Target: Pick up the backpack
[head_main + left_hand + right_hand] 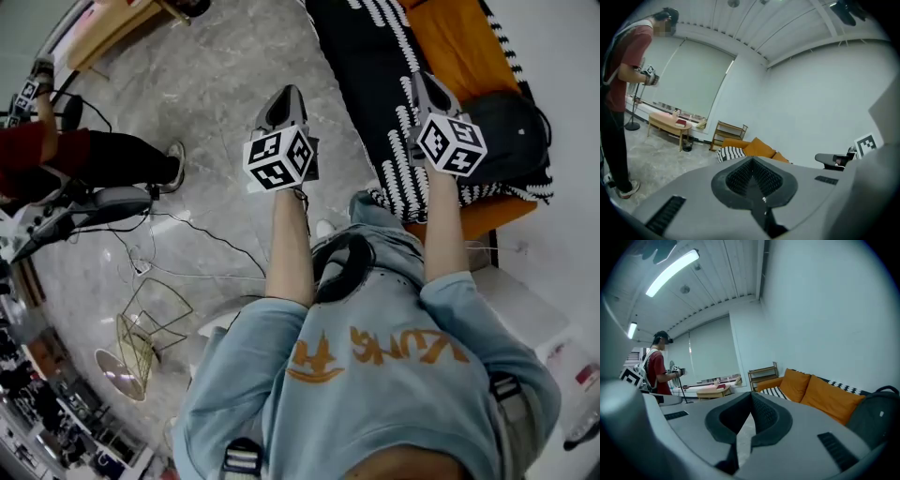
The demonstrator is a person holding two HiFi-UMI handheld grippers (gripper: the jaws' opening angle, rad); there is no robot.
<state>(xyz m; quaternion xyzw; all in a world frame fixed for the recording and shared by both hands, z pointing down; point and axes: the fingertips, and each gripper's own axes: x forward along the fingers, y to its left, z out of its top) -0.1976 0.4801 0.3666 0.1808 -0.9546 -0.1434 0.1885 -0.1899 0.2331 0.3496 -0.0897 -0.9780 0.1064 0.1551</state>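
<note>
- Nearest the head camera: the person's light blue hoodie [375,394], with both forearms reaching out ahead of it.
- Left gripper [287,94]: held over the grey marble floor [206,94], just left of the sofa's edge. In its own view the jaws are pressed together and nothing sits between the pads.
- Right gripper [420,82]: held over the black-and-white striped blanket [375,56] that covers part of the sofa. Its jaws meet at the tips and are empty. Only a sliver of floor shows through the gap lower down.
- Backpack [511,131]: black, lying on the orange sofa [459,42] at its near end. It is to the right of the right gripper and apart from it. In the right gripper view it appears only at the far right edge, off the line of the jaws.
- Contact: neither gripper touches the backpack. A thin strap loop seems to show along its right side. No top handle can be made out.
- Progress, as a judgement: approach stage only, with no grasp and no lift yet.
- What is left: bring a gripper round to the bag, part its jaws, close on a strap or handle, and raise the bag clear of the cushion.
- Bystanders: a second person in a red top [56,150] stands well off to the left. A wire frame [145,328] lies on the floor near them. Neither bears on the task.
</note>
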